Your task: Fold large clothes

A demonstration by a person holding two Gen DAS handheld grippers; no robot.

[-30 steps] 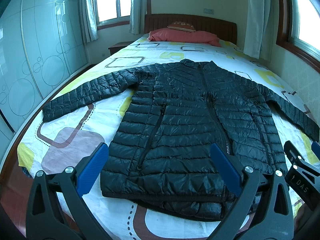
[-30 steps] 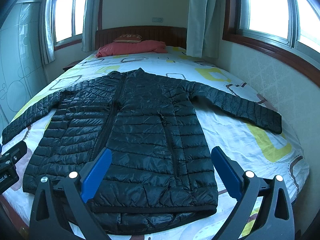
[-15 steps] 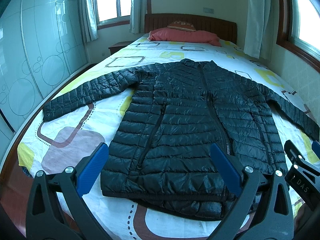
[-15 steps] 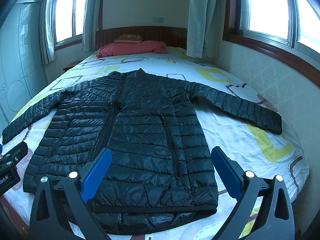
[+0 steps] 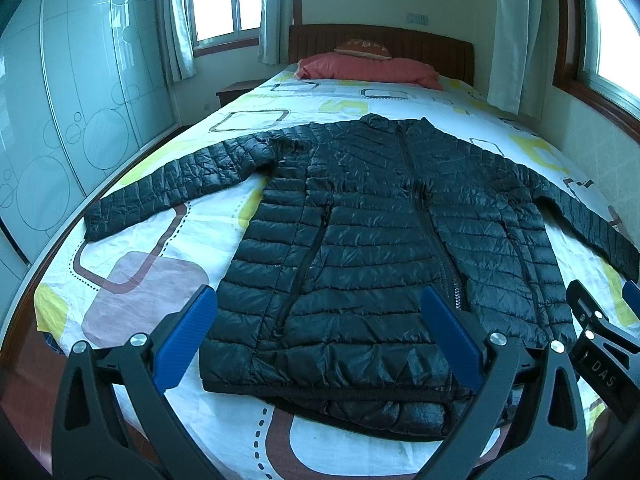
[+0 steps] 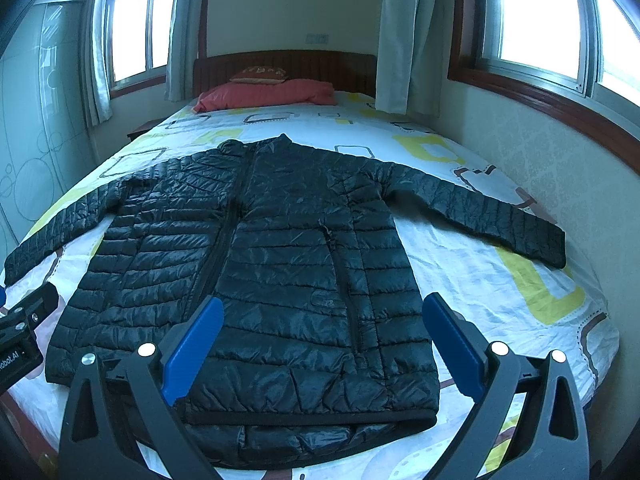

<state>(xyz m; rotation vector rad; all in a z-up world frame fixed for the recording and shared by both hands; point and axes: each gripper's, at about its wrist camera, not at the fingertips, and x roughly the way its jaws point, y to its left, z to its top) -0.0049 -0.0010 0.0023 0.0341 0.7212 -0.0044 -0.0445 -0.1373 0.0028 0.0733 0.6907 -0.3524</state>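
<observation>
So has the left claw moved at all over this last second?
No. In the left wrist view the jacket and the headboard sit in the same place as before, so the open left claw has held still.

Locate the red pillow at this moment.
In both wrist views the red pillow lies at the far end of the bed, against the wooden headboard, beyond the collar of the black puffer jacket.

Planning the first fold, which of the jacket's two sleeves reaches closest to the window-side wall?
The sleeve on the right tool's side; its cuff ends near that wall. The other sleeve stretches toward the wardrobe.
</observation>
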